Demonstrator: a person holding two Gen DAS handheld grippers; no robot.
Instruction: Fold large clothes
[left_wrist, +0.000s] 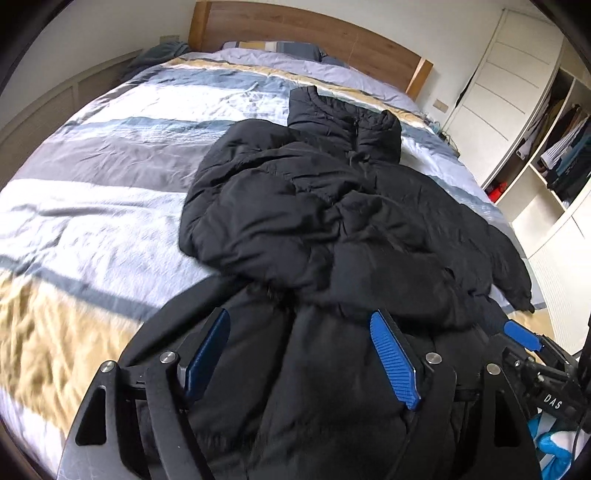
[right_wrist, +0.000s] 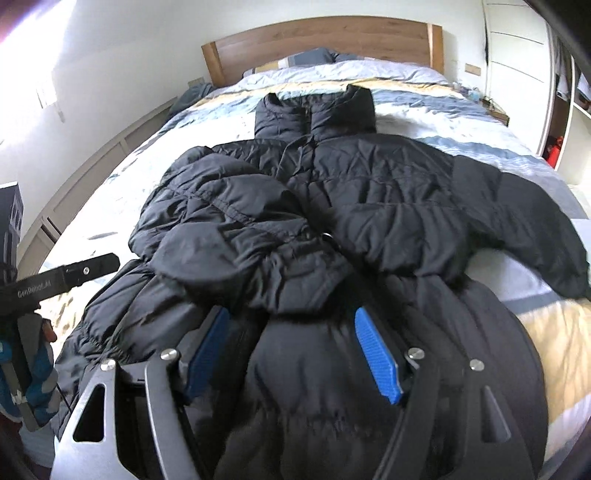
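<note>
Black coat (left_wrist: 325, 221) spread on the bed (left_wrist: 96, 206), collar (left_wrist: 332, 114) pointing at the headboard (left_wrist: 295, 26) and hem nearest you. One sleeve (right_wrist: 236, 229) is folded across the chest; the other sleeve (right_wrist: 524, 229) lies out toward the wardrobe (left_wrist: 517, 85) side, its cuff near the bed's edge.

Your left claw (left_wrist: 301, 354) hangs over the hem end of the coat, pointing steeply down. Its blue pads (left_wrist: 393, 360) stand wide apart with coat fabric bulging up between them; the pads do not appear to press on it, so read this claw as open. Your right claw (right_wrist: 299, 354) sits likewise over the hem end, its pads (right_wrist: 376, 356) spread wide and the padded fabric rising between them (no clear pinch is visible here either).

In the left wrist view the tip of your right claw shows just beside the coat's hem on the wardrobe side; in the right wrist view your left claw's black body (right_wrist: 62, 278) shows at the coat's opposite flank.

The striped duvet lies under the whole coat, and a pillow (left_wrist: 277, 48) rests against the headboard, well apart from the collar.
</note>
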